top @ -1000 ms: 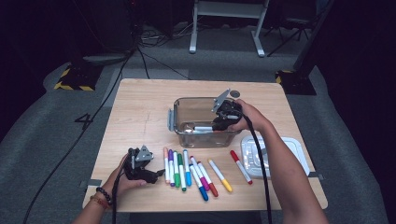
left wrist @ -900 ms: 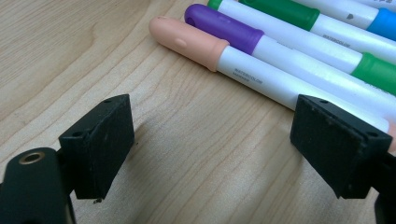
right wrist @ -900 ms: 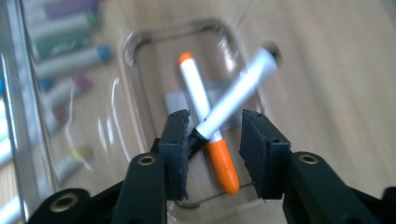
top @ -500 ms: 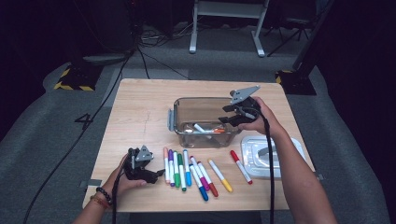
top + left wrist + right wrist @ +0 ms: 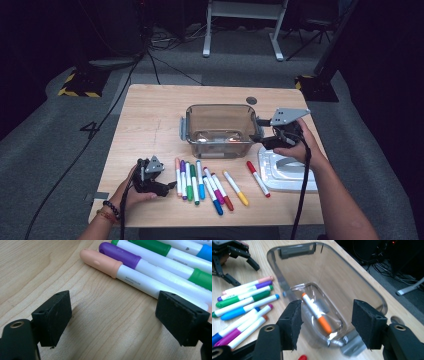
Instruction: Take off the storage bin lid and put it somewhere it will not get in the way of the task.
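Wooden table (image 5: 150, 120): my left gripper (image 5: 117, 322), spread and empty, sits nearest the peach marker (image 5: 120, 267), lying slantwise just ahead.

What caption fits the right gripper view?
Open right gripper over a clear box holding one orange marker.

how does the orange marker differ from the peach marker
The orange marker lies alone on the floor of the clear container, while the peach marker lies on the bare table, at the end of a row beside the purple marker. Their caps differ: bright orange against pale peach. Both have white barrels and neither is gripped.
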Demonstrator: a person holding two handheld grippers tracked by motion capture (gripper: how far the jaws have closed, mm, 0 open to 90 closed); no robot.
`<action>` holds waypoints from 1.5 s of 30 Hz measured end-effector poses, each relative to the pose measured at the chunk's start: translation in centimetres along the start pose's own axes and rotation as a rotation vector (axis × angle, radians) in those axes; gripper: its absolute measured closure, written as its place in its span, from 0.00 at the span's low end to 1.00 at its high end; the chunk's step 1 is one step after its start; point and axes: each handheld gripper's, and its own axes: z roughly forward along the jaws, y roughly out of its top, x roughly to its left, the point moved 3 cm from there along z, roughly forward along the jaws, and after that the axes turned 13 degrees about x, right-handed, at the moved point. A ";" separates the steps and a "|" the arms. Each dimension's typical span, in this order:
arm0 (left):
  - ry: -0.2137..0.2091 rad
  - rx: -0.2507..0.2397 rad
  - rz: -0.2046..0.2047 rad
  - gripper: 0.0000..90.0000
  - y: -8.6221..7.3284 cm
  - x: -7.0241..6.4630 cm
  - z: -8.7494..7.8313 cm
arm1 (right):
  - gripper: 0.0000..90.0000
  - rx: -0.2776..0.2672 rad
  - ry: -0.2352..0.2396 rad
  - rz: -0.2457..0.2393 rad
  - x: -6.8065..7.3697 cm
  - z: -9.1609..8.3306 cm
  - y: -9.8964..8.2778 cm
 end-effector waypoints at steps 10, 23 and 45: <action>0.000 0.000 0.000 0.16 0.0 0.0 0.0 | 0.47 -0.022 -0.002 0.036 3.0 -0.2 -4.3; 0.000 0.000 0.000 0.16 0.0 0.0 0.0 | 0.47 0.093 0.062 0.092 4.8 4.8 -9.1; 0.000 0.000 0.000 0.16 0.0 0.0 0.0 | 0.52 0.240 0.065 0.167 5.5 9.9 -10.8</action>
